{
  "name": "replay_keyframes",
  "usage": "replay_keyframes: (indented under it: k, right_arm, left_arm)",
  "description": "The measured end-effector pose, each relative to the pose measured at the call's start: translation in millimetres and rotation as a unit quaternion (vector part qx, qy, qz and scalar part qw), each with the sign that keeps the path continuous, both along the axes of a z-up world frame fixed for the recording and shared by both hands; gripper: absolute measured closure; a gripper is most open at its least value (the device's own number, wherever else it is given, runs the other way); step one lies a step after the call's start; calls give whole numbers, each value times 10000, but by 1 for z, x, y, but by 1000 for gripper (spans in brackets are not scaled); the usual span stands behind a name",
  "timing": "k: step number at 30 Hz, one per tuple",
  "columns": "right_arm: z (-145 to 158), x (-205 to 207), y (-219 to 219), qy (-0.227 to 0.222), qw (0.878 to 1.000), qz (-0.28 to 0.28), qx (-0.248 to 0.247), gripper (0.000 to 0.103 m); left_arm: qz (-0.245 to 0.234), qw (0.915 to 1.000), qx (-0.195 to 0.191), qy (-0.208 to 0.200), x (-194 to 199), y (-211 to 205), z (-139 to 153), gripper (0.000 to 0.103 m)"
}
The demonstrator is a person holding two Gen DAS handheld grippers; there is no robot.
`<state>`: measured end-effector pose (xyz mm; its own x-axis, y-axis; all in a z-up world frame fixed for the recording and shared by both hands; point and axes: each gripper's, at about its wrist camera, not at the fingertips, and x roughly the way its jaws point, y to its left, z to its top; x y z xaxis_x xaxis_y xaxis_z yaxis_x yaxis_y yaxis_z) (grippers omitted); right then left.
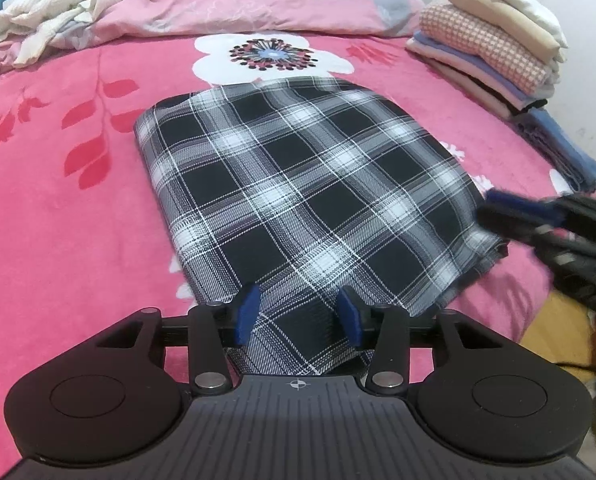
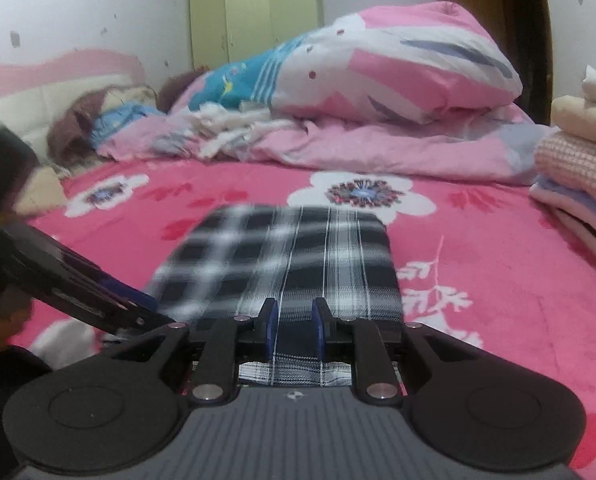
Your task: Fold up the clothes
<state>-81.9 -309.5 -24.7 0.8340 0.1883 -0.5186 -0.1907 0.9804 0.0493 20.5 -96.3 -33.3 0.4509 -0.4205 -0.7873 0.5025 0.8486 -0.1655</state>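
One black-and-white plaid cloth folded flat on pink floral bed. Left gripper jaws apart over near edge; right gripper jaws narrowly parted, empty. Stacking onto folded pile pending.

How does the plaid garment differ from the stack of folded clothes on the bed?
The plaid garment is one black-and-white checked piece lying flat in the middle of the pink bedspread; the stack of folded clothes is several pale pieces piled high near the bed's edge. The garment lies between the grippers; the stack sits untouched beyond it. Both are folded and rest on the bedspread.
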Motion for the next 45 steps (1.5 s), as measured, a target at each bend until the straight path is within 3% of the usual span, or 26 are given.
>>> replay_keyframes:
  k: [5,9,17,24,26,45]
  right_arm:
    - [-40,7,3,236,9997,-110,-3,80]
    - [-38,10,-8,372,9985,-123,371,80]
    - [-40,7,-3,350,9989,-118,290,79]
    - [-40,7,-4,354,9988,-122,311,79]
    - [-40,7,-5,363,9987,-112,345,79]
    - [-40,8,-7,399,9984,-94,376,78]
  left_arm:
    - [10,10000,-12,-63,-3,2,1,57]
    - [24,9999,-19,-113,-6,4,9,57]
    - [-229,9979,-39,-608,-19,-9,32,57]
    - [-222,9987,267,-386,-11,-29,6,56]
    - [-170,9987,244,-417,-13,-28,-1,52]
    - [-132,9982,288,-513,-18,-31,-4,48]
